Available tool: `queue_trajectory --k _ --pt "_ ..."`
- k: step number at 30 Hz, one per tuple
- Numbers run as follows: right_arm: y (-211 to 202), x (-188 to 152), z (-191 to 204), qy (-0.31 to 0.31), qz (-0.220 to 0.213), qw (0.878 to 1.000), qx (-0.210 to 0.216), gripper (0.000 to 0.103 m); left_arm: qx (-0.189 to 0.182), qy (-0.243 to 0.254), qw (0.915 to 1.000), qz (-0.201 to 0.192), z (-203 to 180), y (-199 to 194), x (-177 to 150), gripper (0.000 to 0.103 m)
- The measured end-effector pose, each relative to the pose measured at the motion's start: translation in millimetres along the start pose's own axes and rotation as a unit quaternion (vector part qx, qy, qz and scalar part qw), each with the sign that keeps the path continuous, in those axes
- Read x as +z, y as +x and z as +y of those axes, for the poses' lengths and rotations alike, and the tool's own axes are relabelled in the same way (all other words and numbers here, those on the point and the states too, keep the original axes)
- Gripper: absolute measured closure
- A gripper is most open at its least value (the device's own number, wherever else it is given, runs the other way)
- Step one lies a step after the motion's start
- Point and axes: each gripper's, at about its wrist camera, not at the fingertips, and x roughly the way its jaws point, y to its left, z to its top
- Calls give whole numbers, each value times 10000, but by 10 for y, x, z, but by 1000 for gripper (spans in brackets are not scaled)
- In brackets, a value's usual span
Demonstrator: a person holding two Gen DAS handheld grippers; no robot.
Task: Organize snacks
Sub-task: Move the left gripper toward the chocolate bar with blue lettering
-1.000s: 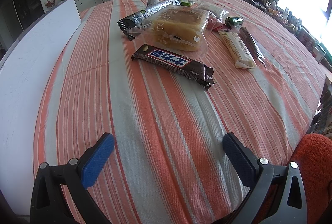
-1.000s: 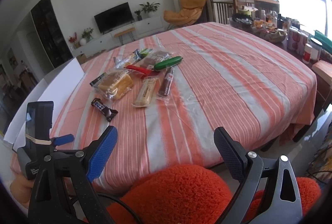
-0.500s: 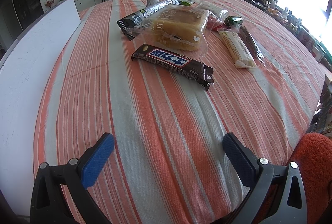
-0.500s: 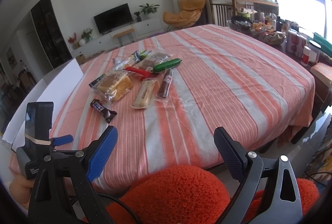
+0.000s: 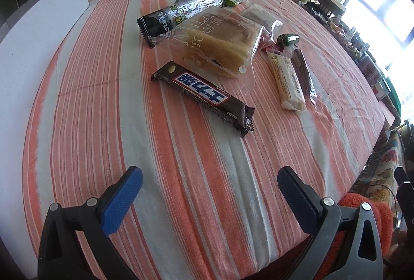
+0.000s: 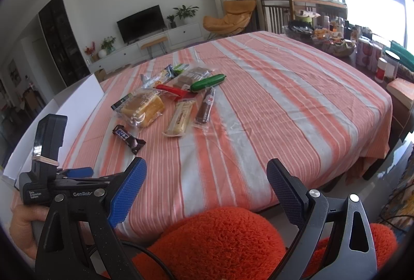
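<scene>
Several snacks lie in a cluster on the striped tablecloth [image 5: 103, 103]. A brown chocolate bar [image 5: 203, 94] is nearest my left gripper [image 5: 209, 186], which is open and empty a short way in front of it. Behind it are bagged toast bread [image 5: 220, 41], a black-and-silver packet [image 5: 181, 14], a pale wafer bar [image 5: 286, 79] and a brown stick [image 5: 304, 71]. My right gripper [image 6: 207, 181] is open and empty, back from the table's front edge. It sees the chocolate bar [image 6: 128, 138], the bread [image 6: 142, 109] and a green sausage [image 6: 208, 82].
A white board [image 5: 38, 31] lies along the table's left side. An orange fuzzy cushion [image 6: 220, 241] sits below my right gripper. Bottles and jars [image 6: 372, 59] crowd a side table at the right. Chairs stand behind the table [image 6: 258, 88].
My left gripper has moved a little closer to the chocolate bar and tilted. My right gripper has lifted slightly. No snack has moved.
</scene>
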Motion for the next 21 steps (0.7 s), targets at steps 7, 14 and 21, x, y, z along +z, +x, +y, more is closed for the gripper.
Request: queue_trajectory --k 7,14,21 --pt "6 -19 24 -95 22 9999 35 7 533 -48 9984 -167 -125 364 493 0" --pt "-11 -36 -1 -114 -6 9999 23 7 1243 470 9907 -286 -95 486 519 0" --pt "17 -17 -63 44 4 9999 131 7 1234 328 9917 -147 306 312 438 0"
